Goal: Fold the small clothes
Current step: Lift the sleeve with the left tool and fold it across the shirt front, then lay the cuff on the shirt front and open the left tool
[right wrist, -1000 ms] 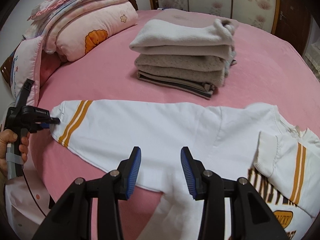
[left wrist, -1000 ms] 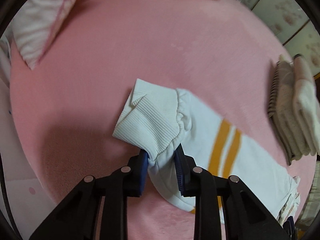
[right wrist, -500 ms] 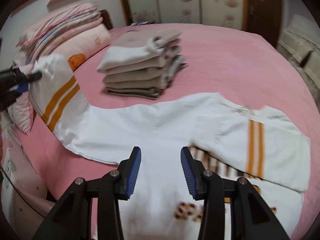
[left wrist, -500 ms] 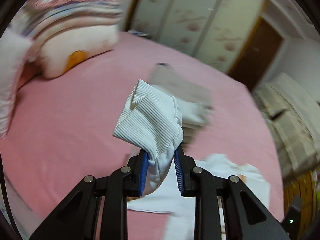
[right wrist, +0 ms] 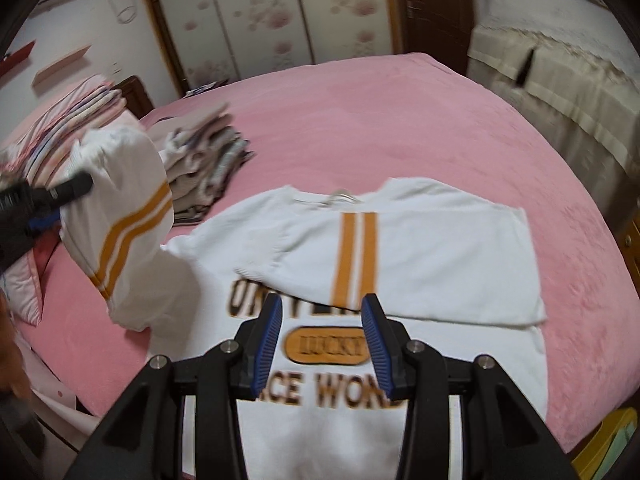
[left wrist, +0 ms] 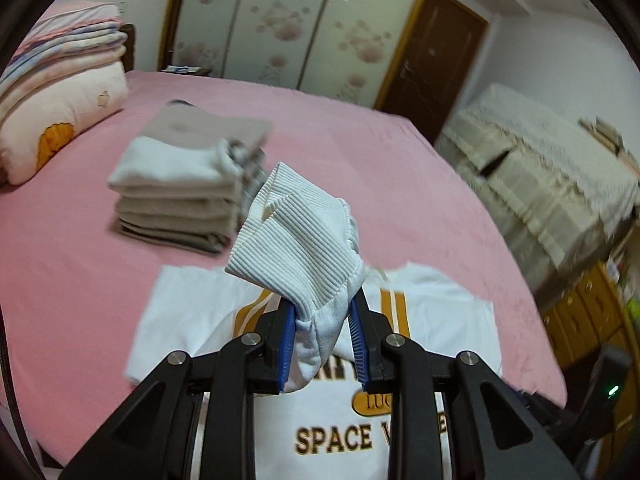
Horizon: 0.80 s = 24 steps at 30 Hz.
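Note:
A white sweatshirt [right wrist: 420, 248] with orange stripes and printed letters lies face up on the pink bed [right wrist: 400, 128]. One sleeve lies folded across its chest. My left gripper [left wrist: 322, 328] is shut on the ribbed cuff [left wrist: 300, 244] of the other sleeve [right wrist: 124, 216] and holds it lifted above the shirt's left side. It shows at the left of the right wrist view [right wrist: 52, 200]. My right gripper [right wrist: 320, 328] is open and empty, hovering over the shirt's front print.
A stack of folded grey and white clothes [left wrist: 184, 184] sits on the bed behind the shirt. Pillows and folded quilts [left wrist: 60, 92] lie at the far left. A covered sofa [left wrist: 540, 172] and a wooden cabinet [left wrist: 588, 320] stand to the right of the bed.
My left gripper has lifted the sleeve off the bed and swung it up and over toward the shirt's body. My right gripper has moved over the shirt's chest, still open.

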Available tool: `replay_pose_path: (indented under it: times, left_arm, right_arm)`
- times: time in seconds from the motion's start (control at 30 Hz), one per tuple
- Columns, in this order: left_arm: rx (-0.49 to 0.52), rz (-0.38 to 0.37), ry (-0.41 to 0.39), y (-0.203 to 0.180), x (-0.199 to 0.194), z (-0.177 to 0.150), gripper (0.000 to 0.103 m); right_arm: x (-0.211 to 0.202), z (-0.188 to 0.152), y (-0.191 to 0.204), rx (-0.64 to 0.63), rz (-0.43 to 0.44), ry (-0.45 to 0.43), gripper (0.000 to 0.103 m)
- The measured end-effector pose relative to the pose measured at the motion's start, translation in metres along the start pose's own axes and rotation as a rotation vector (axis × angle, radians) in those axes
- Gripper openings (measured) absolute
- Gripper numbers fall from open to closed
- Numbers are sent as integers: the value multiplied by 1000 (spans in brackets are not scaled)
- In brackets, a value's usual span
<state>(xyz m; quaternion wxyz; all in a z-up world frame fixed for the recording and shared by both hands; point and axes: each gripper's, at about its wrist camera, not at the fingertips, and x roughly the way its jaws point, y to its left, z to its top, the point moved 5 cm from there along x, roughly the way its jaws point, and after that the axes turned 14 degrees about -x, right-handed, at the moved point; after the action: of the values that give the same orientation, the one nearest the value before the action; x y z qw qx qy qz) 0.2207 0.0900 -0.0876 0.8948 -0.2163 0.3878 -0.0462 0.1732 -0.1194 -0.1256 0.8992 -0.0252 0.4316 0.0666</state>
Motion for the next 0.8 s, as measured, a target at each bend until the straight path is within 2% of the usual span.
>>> replay_pose_path:
  times: [0.17,0.33,0.47,0.5,0.57,0.6,0.73,0.8]
  left_arm:
    - [36,29,72,-28,43,-53,23]
    - [56,66,163,-32,87,-92,25]
    - [76,61,231,-36,110,-115,34]
    - [79,48,237,-38,111,-118,35]
    - [103,4,251,-46,110,-123,51]
    - [121,-17,249,-51,108,-126,53]
    - [193,-27,208,-60,93,-127,53]
    - [192,-32,185,-55,83,-121,54]
  right_arm:
    - [5,-20,-32,38,-25,37,42]
    - [13,-40,-54,70,-41,78,42]
    - [20,-54,-66,101,-28,106,42]
    - [23,-57,-69,111,-18,115,42]
    - [26,-61,-71,123,-12,123,42]
    - [28,-63,-72,129,-10,129,42]
    - [32,-66,-71,138,-8,136,42]
    - [33,-65,-70,139,0,139,42]
